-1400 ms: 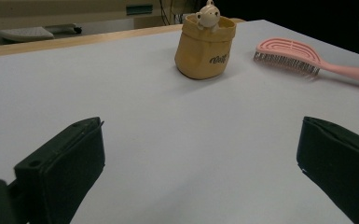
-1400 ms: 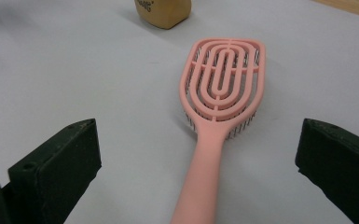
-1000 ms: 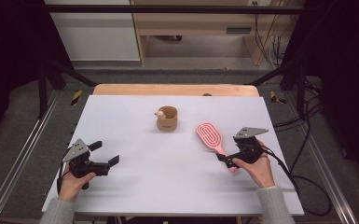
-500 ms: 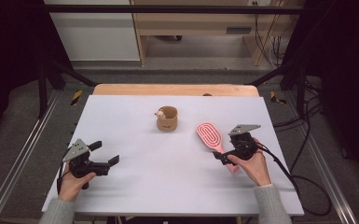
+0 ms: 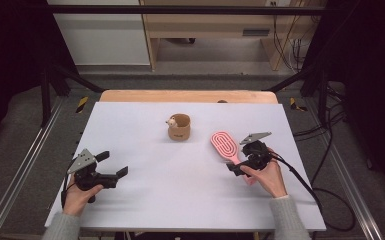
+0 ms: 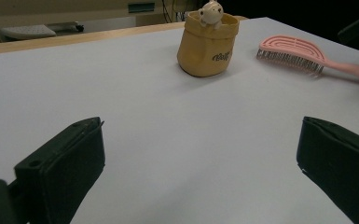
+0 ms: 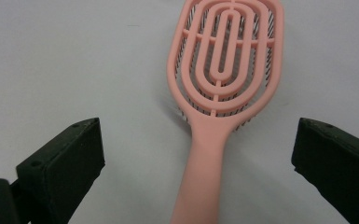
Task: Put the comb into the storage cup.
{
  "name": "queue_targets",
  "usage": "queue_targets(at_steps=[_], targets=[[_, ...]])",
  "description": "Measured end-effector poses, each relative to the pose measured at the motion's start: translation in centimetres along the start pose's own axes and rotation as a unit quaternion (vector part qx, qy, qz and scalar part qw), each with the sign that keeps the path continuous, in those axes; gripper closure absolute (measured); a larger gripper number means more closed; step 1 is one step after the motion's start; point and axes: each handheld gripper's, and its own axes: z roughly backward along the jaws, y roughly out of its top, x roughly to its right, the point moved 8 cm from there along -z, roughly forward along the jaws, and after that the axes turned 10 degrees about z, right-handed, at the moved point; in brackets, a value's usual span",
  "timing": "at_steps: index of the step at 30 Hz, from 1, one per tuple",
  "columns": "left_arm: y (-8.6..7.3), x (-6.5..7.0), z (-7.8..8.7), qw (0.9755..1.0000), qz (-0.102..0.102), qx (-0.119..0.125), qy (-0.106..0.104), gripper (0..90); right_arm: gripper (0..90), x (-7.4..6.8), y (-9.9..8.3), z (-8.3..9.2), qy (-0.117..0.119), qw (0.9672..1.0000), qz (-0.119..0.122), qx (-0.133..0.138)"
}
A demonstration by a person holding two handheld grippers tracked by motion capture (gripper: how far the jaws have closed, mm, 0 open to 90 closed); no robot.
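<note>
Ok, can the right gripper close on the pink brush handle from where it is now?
Probably yes. The right gripper has its jaws wide open on either side of the pink brush handle, which lies flat on the white table, and nothing sits between jaws and handle.

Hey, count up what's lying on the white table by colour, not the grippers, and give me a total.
Pink: 1, the hairbrush
Tan: 1, the small pot with a cream animal figure on its rim
Total: 2
</note>
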Motion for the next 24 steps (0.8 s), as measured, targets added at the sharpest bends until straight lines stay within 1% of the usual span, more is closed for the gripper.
queue_targets(at_steps=[5, 8, 10, 14, 16, 18, 20, 23, 24], targets=[[0.0, 0.0, 0.0, 1.0000, 0.000, 0.000, 0.000, 0.7, 3.3, 0.1, -0.1, -0.4, -0.003, 0.9999, -0.004, -0.010], [0.0, 0.0, 0.0, 1.0000, 0.000, 0.000, 0.000, 0.7, 3.4, 0.2, -0.3, -0.8, -0.003, 0.9997, -0.010, -0.024], [0.0, 0.0, 0.0, 1.0000, 0.000, 0.000, 0.000, 0.7, 4.3, 0.3, -0.4, -1.0, -0.005, 0.9996, -0.009, -0.027], [0.0, 0.0, 0.0, 1.0000, 0.000, 0.000, 0.000, 0.8, 4.9, 0.2, -0.5, -1.4, -0.003, 0.9991, -0.013, -0.039], [0.0, 0.0, 0.0, 1.0000, 0.001, 0.000, 0.000, 0.7, 5.4, 0.2, -0.6, -1.6, -0.005, 0.9991, -0.010, -0.041], [0.0, 0.0, 0.0, 1.0000, 0.000, 0.000, 0.000, 0.7, 6.1, 0.2, -0.7, -1.7, -0.006, 0.9989, -0.015, -0.045], [0.0, 0.0, 0.0, 1.0000, 0.001, -0.001, 0.000, 0.8, 7.7, 0.2, -0.7, -1.8, -0.004, 0.9989, -0.013, -0.045], [0.0, 0.0, 0.0, 1.0000, 0.000, 0.000, 0.000, 0.7, 11.6, 0.2, -0.7, -2.0, -0.006, 0.9988, -0.020, -0.044], [0.0, 0.0, 0.0, 1.0000, 0.000, 0.000, 0.000, 0.8, 12.9, 0.2, -0.7, -2.0, -0.006, 0.9989, -0.019, -0.043]])
